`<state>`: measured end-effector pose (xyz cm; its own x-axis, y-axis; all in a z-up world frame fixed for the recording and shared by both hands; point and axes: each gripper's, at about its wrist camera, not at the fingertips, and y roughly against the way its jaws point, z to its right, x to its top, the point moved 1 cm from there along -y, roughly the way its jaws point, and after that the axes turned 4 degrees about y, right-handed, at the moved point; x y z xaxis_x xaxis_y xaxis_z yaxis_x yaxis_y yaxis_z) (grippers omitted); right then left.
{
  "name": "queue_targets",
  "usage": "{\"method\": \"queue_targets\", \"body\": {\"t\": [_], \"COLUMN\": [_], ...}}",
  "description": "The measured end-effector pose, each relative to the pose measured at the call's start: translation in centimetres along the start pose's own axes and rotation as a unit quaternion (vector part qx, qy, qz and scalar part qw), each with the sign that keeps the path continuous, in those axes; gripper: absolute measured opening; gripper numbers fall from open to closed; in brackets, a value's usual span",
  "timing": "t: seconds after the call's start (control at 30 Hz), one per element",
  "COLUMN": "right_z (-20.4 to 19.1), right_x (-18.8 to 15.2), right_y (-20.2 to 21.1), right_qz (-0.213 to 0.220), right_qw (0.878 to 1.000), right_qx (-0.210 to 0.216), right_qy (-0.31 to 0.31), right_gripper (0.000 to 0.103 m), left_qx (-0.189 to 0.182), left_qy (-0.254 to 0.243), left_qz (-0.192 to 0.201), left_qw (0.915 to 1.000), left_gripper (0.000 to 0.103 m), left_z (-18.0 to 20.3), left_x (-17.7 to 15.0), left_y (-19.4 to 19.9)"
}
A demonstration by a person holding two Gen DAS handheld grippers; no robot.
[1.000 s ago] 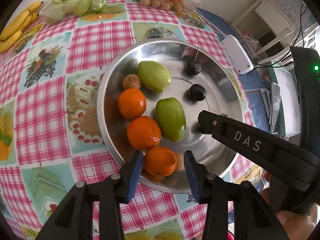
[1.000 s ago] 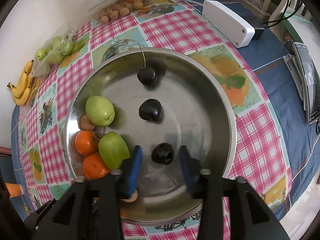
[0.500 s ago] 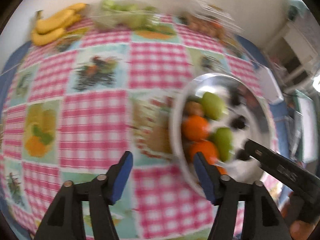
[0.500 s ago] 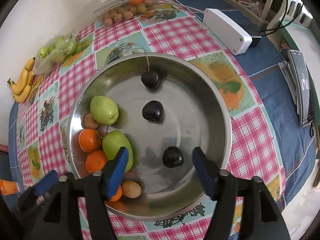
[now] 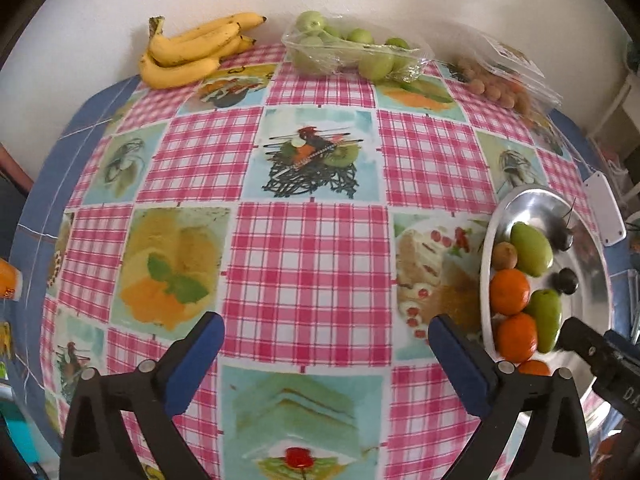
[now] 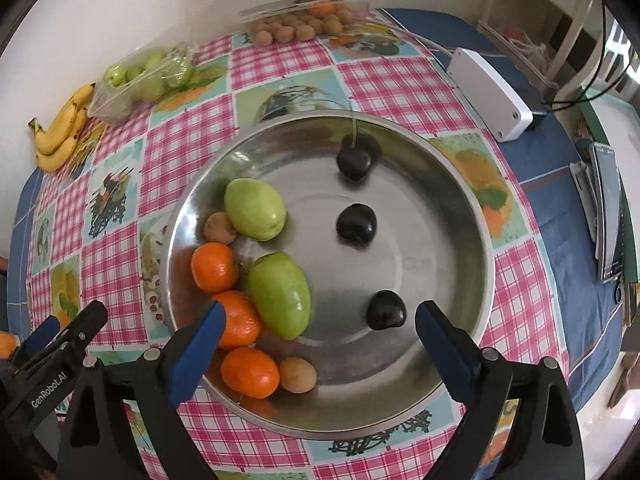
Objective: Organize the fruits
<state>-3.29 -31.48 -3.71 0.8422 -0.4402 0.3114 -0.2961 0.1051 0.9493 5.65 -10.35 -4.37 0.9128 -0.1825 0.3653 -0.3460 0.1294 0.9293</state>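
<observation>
A steel bowl [image 6: 452,208] holds three oranges [image 6: 214,267], two green fruits [image 6: 280,294], two small brown fruits [image 6: 298,375] and three dark cherries [image 6: 356,224]. My right gripper [image 6: 318,336] is open and empty over the bowl's near rim, with a cherry [image 6: 386,311] between its fingers' line. My left gripper [image 5: 326,348] is open and empty above the checked tablecloth, left of the bowl [image 5: 592,264]. Bananas [image 5: 188,52], a bag of green fruits [image 5: 356,54] and a clear box of small brown fruits [image 5: 496,80] lie along the far wall.
A white power box [image 6: 490,94] with cables lies right of the bowl. A phone or tablet [image 6: 608,208] lies on the blue cloth at the right edge. An orange item [image 5: 8,280] shows at the far left.
Both grippers opened wide. The left gripper left the bowl and swung left over the tablecloth. The right gripper released the cherry, which now lies in the bowl, and pulled back a little.
</observation>
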Motion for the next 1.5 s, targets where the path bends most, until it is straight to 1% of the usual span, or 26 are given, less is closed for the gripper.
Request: {"method": "queue_targets", "body": {"t": [0.13, 0.23, 0.33, 0.57, 0.77, 0.87, 1.0, 1.2, 1.5], "right_z": [-0.7, -1.4, -2.0, -2.5, -2.6, -2.7, -2.9, -3.0, -3.2], "right_x": [-0.5, -1.0, -1.5, -4.0, -5.8, -6.3, -7.1, -7.2, -7.1], "right_y": [0.6, 1.1, 1.6, 2.6, 2.5, 2.6, 2.8, 3.1, 2.4], "right_qz": [0.014, 0.026, 0.034, 0.047, 0.04, 0.04, 0.042, 0.052, 0.05], "right_qw": [1.0, 1.0, 0.999, 0.998, 0.998, 0.998, 0.998, 0.997, 0.997], "right_qx": [0.005, 0.007, 0.006, 0.006, 0.013, 0.014, 0.015, 0.012, 0.014], "right_qy": [0.007, 0.014, 0.024, 0.035, 0.04, 0.043, 0.047, 0.051, 0.053], "right_gripper": [0.096, 0.096, 0.096, 0.096, 0.096, 0.096, 0.096, 0.096, 0.096], "left_qx": [0.002, 0.011, 0.024, 0.071, 0.088, 0.089, 0.088, 0.09, 0.086], "left_qy": [-0.005, -0.008, -0.011, -0.019, -0.027, -0.018, -0.01, -0.016, -0.02], "left_qz": [0.007, 0.014, 0.022, 0.056, 0.067, 0.065, 0.078, 0.071, 0.06], "left_qw": [1.0, 0.9998, 0.9994, 0.9957, 0.9934, 0.9938, 0.993, 0.9933, 0.9943], "left_gripper": [0.103, 0.103, 0.103, 0.103, 0.103, 0.103, 0.103, 0.103, 0.103], "left_z": [-0.4, -0.7, -1.2, -2.5, -3.7, -4.3, -4.5, -4.3, -4.0], "left_x": [-0.7, -1.2, -1.7, -3.3, -5.5, -5.8, -5.9, -5.9, -6.0], "left_y": [0.5, 1.0, 1.5, 3.5, 4.4, 4.7, 5.4, 5.1, 4.9]}}
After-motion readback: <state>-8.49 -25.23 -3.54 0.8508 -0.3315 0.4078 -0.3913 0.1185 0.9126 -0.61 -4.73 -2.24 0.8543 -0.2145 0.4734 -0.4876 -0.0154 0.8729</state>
